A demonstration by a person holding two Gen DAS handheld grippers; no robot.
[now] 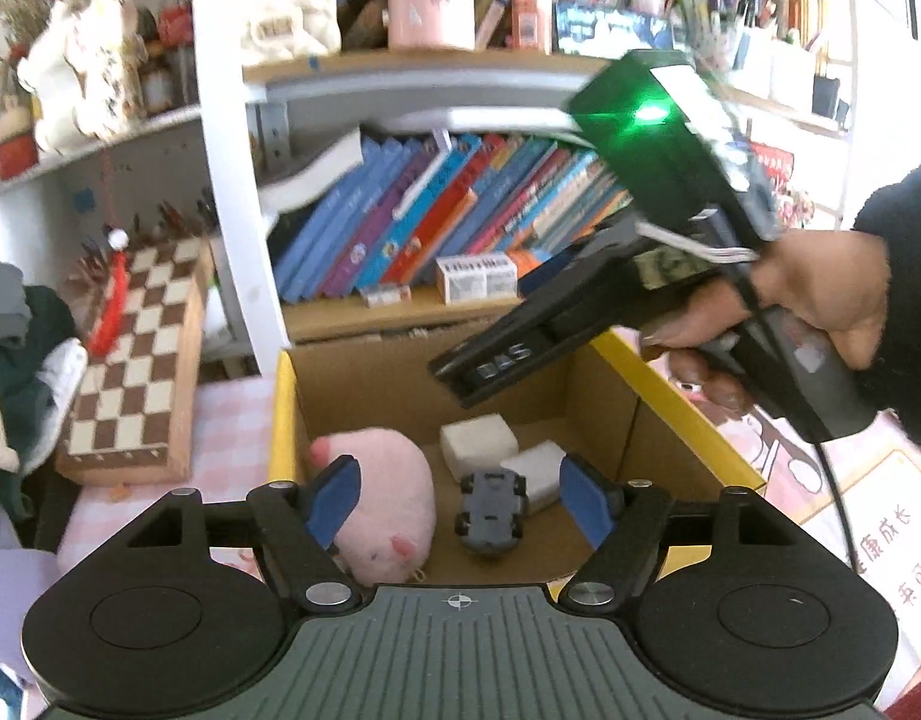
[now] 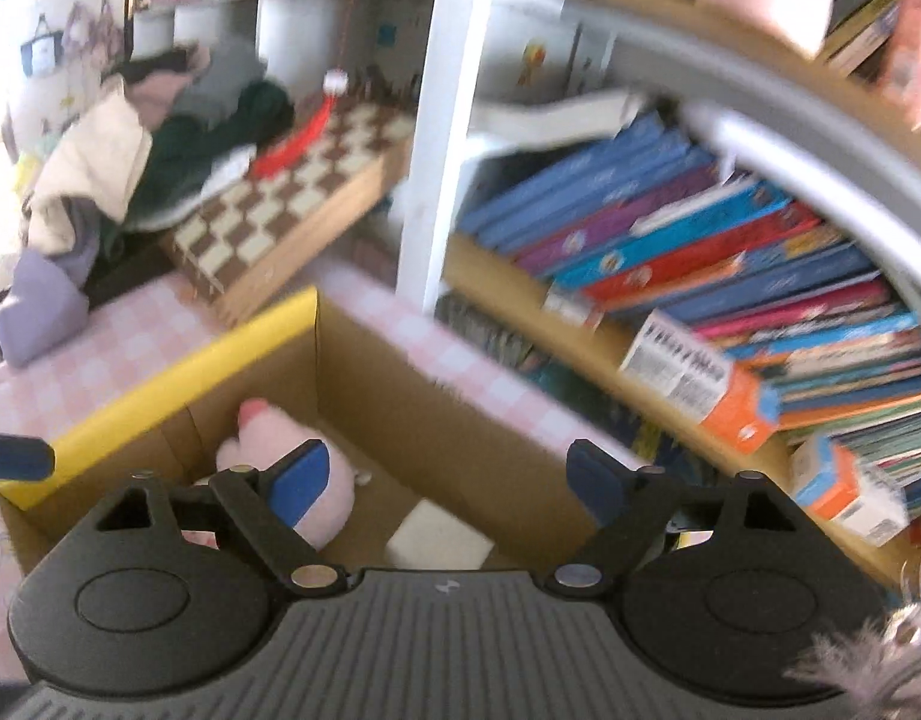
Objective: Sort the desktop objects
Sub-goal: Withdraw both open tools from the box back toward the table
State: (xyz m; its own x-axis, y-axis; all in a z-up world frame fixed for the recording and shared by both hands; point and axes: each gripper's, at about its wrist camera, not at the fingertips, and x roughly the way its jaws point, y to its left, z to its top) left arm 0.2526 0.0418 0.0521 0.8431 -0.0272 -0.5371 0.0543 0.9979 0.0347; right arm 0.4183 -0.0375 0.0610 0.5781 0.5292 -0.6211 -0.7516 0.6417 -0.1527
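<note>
Nearest to us, our left tongs (image 1: 460,495) hang over the near edge of the cardboard box (image 1: 364,372), with the blue pads well apart and nothing between them. Just beyond them, on the box floor, lie the task's things: a pink plush pig (image 1: 382,498) at the left, a small grey toy car (image 1: 492,507) on its back with the wheels up in the middle, and two white blocks (image 1: 479,443) a little farther, one touching the car's right side. We judge that these things lie together in the box because the box serves as the collecting place for the sorting. Whether more objects remain on the desk (image 1: 232,414) we cannot tell, since most of its pink checked cloth is out of view.

Higher and farther to the right, our right tongs (image 2: 448,483) are above the box too, also spread open and empty. In the left view the right hand (image 1: 820,306) wraps the handle with a finger at the trigger, and the tool points down and to the left, toward the inside of the box. The blur suggests that this hand is moving.

Behind the box stands a chessboard (image 1: 136,360) on the left, and a bookshelf (image 1: 436,216) with leaning books at the far side.
</note>
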